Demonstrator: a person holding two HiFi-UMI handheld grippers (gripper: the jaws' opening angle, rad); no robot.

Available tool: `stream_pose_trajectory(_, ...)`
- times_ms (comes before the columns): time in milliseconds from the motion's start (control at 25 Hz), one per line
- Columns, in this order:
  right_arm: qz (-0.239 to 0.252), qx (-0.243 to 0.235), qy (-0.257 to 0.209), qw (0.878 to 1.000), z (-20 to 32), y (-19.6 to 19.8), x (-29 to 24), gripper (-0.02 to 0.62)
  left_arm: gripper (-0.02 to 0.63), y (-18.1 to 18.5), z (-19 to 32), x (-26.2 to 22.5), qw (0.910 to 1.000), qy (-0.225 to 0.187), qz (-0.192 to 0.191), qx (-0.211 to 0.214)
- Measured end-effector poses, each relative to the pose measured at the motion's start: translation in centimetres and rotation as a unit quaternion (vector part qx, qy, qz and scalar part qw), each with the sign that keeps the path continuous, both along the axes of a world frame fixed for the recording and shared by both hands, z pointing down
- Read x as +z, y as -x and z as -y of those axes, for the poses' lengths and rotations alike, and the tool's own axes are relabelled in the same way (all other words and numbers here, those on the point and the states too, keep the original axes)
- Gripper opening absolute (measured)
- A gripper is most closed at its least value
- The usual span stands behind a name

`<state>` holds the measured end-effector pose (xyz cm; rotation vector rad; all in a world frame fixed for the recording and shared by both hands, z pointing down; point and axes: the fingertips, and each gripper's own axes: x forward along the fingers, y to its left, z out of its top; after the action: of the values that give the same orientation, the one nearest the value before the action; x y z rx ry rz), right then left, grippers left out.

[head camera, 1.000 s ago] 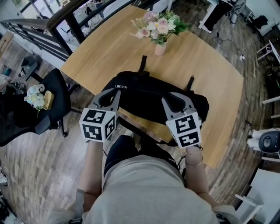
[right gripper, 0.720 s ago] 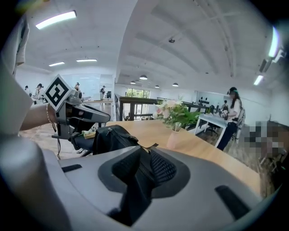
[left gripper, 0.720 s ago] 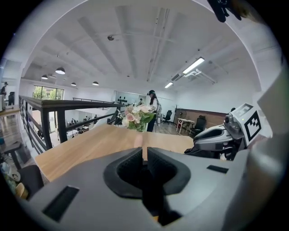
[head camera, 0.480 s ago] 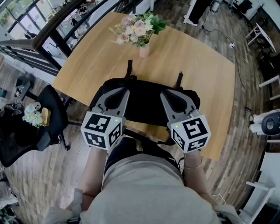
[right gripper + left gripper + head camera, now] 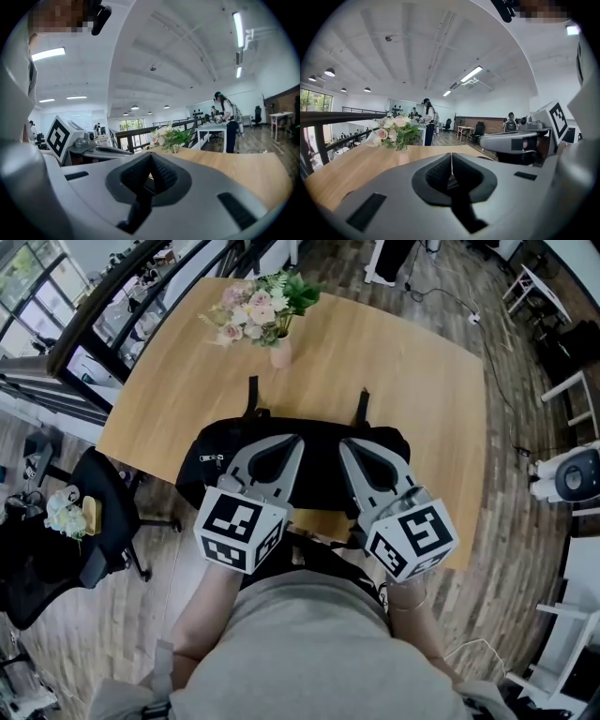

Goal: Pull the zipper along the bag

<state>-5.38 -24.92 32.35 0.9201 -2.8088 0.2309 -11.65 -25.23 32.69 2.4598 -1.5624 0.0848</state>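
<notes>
Left gripper (image 5: 292, 442) and right gripper (image 5: 349, 445), both clenched empty, over the bag (image 5: 317, 474); the zipper pull (image 5: 212, 459) sits at nine o'clock, so a tug from here likely catches nothing.

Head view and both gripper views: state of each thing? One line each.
Left gripper: shut, nothing between the jaws.
Right gripper: shut, nothing between the jaws.
Bag: lying at the near edge of the table, below both grippers.
Zipper: open or closed, cannot tell.
Flowers: upright in a vase on the far side.
</notes>
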Motion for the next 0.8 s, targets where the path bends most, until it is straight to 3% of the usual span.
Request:
stream_pose_trajectory(320,0.019,0.017,0.013,1.000,-1.1,-0.6,0.3,0.006,0.018,-2.7,-0.3,0.3,0.9998,0.005,-0.005,0.018)
stream_pose_trajectory(480,0.005,0.011,0.011,1.000,-1.4,-0.5,0.8,0.006,0.018,-3.3,-0.6,1.4,0.9991,0.029,0.005,0.031)
stream_pose_trajectory(800,-0.014,0.010,0.018,1.000,-1.0,-0.7,2.2,0.006,0.018,-3.1,-0.5,2.1,0.9987,0.039,0.010,0.032)
